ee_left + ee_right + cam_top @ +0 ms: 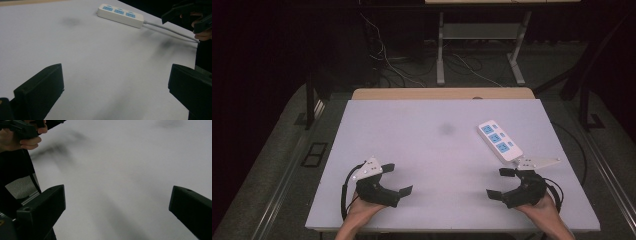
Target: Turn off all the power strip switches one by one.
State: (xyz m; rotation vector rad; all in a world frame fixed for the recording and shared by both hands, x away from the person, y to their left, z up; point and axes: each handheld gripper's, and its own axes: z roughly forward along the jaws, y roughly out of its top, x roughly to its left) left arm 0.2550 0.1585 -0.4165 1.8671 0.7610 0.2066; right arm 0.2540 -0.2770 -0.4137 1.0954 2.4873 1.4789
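Note:
A white power strip (499,140) with three blue sockets lies on the right half of the white table (437,160); in the left gripper view the power strip (120,15) sits at the far side, its grey cable (170,30) trailing right. My left gripper (396,178) hovers near the front left edge, jaws wide open and empty, also seen as the left gripper (115,87). Near the front right, just below the strip's end, my right gripper (500,183) stands open with nothing in it, and the right gripper (117,210) looks over bare table.
A wooden strip (442,93) borders the table's far edge. Beyond it stand a desk's metal legs (440,50) and loose cables on the floor. A faint dark smudge (446,129) marks the table's middle. The other hand (25,137) appears at the upper left of the right gripper view.

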